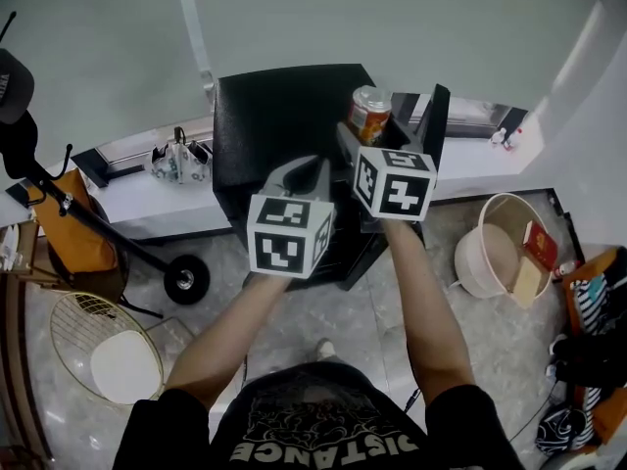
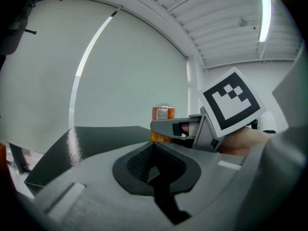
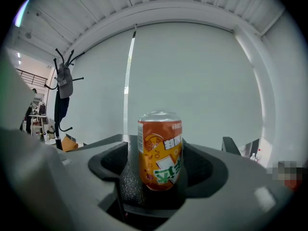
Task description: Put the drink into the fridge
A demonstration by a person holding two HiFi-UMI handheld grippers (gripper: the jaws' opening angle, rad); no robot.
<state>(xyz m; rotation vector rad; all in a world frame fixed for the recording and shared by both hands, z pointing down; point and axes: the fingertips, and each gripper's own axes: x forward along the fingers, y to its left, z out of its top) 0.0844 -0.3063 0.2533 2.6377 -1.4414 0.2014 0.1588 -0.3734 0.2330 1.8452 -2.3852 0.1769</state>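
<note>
atop the fridge [image 1: 274, 106], right tongs [image 3: 156, 154] wide apart around the can [image 3: 160, 143], left tongs [image 2: 153, 148] together

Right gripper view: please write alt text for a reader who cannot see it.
An upright orange drink can stands between the open jaws of the right gripper. Behind it are a pale wall and, at the left, a coat stand with a cap.

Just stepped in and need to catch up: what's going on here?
A person holds a gripper in each hand at a black fridge. The right gripper has its tongs open around an upright orange drink can standing on the fridge's top, not pressing it. The left gripper, tongs shut and empty, hovers beside it.
</note>
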